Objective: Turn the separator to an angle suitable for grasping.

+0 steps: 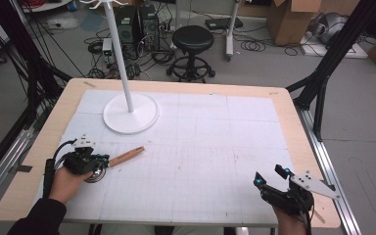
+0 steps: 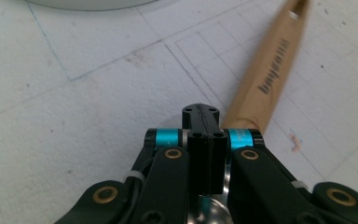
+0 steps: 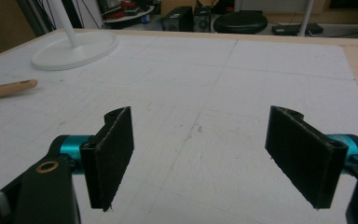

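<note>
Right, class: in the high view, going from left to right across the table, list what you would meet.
Left gripper, closed at the metal end of a wooden-handled tool → the wooden handle → the white round stand base farther back → bare white gridded mat → right gripper, jaws apart and holding nothing.
</note>
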`<state>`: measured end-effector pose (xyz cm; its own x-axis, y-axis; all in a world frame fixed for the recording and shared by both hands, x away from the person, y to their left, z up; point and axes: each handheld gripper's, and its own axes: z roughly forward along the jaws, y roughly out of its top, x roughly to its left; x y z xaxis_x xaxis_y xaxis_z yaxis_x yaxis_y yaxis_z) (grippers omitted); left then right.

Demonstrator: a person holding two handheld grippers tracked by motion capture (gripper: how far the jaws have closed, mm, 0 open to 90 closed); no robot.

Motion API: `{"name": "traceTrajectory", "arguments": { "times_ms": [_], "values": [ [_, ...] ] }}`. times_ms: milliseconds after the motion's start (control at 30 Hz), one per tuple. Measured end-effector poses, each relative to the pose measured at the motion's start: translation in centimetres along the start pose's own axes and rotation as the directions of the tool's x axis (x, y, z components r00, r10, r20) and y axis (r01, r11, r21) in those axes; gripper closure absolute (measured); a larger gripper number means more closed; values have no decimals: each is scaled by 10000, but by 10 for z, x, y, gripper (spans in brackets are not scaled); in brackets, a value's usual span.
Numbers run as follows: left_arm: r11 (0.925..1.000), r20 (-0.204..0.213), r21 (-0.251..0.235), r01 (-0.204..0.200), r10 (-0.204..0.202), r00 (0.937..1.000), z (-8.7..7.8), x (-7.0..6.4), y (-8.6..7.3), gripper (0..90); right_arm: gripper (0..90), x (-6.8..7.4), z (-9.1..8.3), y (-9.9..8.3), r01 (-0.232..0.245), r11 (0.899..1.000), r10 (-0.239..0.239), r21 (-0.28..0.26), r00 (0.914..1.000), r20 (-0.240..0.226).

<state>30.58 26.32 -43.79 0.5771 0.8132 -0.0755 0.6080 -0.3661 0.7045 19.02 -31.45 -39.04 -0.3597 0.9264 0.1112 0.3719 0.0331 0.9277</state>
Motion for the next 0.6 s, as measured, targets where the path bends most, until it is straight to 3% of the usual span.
{"name": "traceTrajectory", "arguments": {
  "times_ms": [233,400,500,600],
  "values": [
    [9997,-119,27,-246,246,9996,-4,-6,-4,897,220,0,0,0,-59,10000,59,28,10000,3],
    [9976,-106,-619,294,-301,9995,-12,-2,-6,881,221,-1,0,0,-47,10000,47,6,10000,-16],
    [9866,16,-1492,666,-671,9977,-25,-1,-7,821,221,-1,-1,0,-92,10000,92,4,10000,-37],
    [9675,109,-2441,660,-653,9978,-40,-1,-9,706,220,-1,-1,0,-73,9999,72,-97,9999,-96]
  ]
}}
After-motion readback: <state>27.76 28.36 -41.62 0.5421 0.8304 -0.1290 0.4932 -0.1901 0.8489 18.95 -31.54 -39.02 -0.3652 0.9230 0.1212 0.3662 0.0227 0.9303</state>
